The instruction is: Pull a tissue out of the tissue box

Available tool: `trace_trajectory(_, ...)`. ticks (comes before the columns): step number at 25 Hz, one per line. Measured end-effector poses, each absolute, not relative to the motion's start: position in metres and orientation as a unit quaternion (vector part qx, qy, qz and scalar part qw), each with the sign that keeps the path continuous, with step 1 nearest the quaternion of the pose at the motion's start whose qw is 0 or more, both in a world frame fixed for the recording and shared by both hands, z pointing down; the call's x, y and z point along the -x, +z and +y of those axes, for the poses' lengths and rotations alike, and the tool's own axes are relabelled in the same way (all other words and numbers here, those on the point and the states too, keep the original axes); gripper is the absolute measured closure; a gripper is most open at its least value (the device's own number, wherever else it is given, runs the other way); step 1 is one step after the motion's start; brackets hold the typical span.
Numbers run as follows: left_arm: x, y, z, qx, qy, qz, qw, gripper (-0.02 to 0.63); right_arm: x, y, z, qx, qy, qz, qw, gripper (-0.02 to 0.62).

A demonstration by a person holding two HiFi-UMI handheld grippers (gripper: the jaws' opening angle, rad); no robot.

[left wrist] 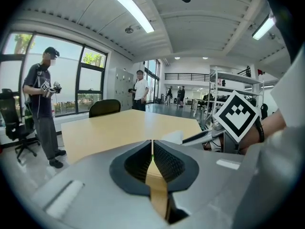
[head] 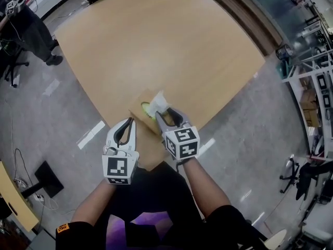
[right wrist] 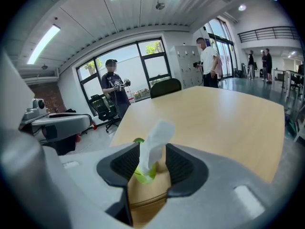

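A brown cardboard tissue box point(head: 140, 107) sits at the near corner of the wooden table point(head: 166, 46). A white tissue point(head: 159, 102) sticks up from its green-rimmed slot point(right wrist: 138, 173). My right gripper point(head: 165, 112) stands open just over the box, and in the right gripper view the tissue point(right wrist: 155, 144) rises between the right gripper point(right wrist: 152, 151) pads without being pinched. My left gripper point(head: 130, 121) hovers at the box's near left edge, its tips together with nothing between them. In the left gripper view the left gripper point(left wrist: 152, 146) is shut, with the tissue point(left wrist: 173, 137) beyond it.
The box lies close to the table's near corner, with grey floor on both sides. A black chair point(left wrist: 104, 107) stands at the far end of the table. A person point(head: 28, 27) stands on the floor far left, others further back. Metal shelving point(head: 312, 82) lines the right.
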State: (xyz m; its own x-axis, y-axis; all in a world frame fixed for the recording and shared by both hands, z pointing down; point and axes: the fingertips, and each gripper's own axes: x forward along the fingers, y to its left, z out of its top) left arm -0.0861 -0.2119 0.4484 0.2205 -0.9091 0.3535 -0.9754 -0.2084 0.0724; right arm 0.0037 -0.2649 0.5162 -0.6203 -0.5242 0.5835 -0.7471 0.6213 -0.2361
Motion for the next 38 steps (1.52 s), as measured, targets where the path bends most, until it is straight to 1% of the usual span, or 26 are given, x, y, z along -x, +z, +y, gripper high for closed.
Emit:
trace_trajectory(2,0.087,0.449,-0.213,-0.770,0.119,-0.611,0.140,0.587,-0.001,0.519,-0.266,-0.365,0.238,-0.867,0.244,0.434)
trace_trajectory(4,0.087,0.450,-0.215,-0.772,0.122,-0.609,0.139,0.588,0.001,0.521,-0.267,-0.364,0.238,-0.865,0.250,0.437)
trace_trajectory(7,0.089,0.452,-0.218,-0.774,0.124,-0.605,0.139,0.588,0.003,0.523,-0.269,-0.368,0.229,-0.863,0.261,0.458)
trace_trajectory(11,0.092,0.454,-0.220,-0.776,0.126,-0.602,0.140,0.588,0.001,0.522,-0.273,-0.379,0.218,-0.858,0.268,0.598)
trace_trajectory(25,0.091,0.458,-0.227,-0.790,0.122,-0.584,0.143,0.588,-0.003,0.502,-0.277,-0.402,0.214,-0.858,0.239,0.600)
trace_trajectory(38,0.086,0.447,-0.235,-0.811,0.105,-0.560,0.134,0.588,-0.033,0.438,-0.292,-0.473,0.182,-0.844,0.174,0.600)
